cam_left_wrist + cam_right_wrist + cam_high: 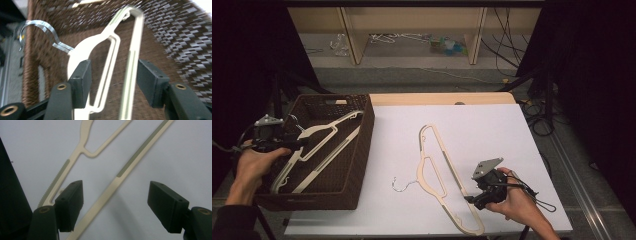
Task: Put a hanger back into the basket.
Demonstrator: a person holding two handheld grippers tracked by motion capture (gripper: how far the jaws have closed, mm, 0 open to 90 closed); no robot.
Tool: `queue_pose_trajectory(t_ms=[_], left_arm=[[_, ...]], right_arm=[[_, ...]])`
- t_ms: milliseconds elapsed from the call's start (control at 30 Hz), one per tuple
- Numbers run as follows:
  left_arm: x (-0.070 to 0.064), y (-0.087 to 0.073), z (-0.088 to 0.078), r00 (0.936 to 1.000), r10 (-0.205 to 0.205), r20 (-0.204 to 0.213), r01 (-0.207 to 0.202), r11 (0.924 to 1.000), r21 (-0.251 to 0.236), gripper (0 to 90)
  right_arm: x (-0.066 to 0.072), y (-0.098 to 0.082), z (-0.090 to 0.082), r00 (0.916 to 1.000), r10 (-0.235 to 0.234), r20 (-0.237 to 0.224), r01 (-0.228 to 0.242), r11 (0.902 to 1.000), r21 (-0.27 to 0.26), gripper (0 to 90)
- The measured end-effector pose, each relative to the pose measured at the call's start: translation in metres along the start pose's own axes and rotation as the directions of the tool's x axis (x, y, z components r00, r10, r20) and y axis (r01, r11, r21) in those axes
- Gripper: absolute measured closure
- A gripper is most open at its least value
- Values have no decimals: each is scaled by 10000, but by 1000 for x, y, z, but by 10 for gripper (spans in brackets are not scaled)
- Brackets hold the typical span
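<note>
Cream plastic forms the long clothes hanger point(439, 175) with a thin wire hook that lies flat on the white table top point(492, 130), at the near middle. Its near end sits just left of the black right gripper point(471, 198), held low by the person's right hand point(517, 202). In the right gripper view that gripper's jaws stand apart over the table, and the hanger's point(120, 175) straight bar runs between them without touching either pad.

At the left stands a dark brown woven basket point(362, 145). Inside it lies a second cream plastic hanger point(319, 150), stretching from the near left corner toward the far right. The left gripper point(299, 142), in the left hand point(254, 165), is at the basket's left rim. In the left gripper view its jaws are parted with the second hanger's point(110, 62) bars between them and untouched by the pads; its metal hook point(45, 32) curls toward the basket's wall point(175, 32).
</note>
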State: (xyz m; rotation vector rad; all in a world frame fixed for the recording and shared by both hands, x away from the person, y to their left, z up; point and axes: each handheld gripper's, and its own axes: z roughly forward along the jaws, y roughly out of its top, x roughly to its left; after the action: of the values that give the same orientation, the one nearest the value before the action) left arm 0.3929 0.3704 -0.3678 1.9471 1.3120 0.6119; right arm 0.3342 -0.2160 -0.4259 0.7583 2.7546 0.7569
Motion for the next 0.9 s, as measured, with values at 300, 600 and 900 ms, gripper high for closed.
queue_pose_trajectory(t_ms=[300,600,900], left_arm=[[-61,8,-16,9889,612,1352,-451,9918,-1196,394],[-144,11,-22,9462,1634,2792,-987,9677,-2320,335],[-209,-9,-15,9062,1987,3731,-974,9570,-2731,253]], right_arm=[[0,0,0,10000,-54,-7,54,10000,78,300],[1,-1,4,10000,23,43,-23,10000,24,299],[-2,-3,7,9987,435,262,-432,9990,-86,213]])
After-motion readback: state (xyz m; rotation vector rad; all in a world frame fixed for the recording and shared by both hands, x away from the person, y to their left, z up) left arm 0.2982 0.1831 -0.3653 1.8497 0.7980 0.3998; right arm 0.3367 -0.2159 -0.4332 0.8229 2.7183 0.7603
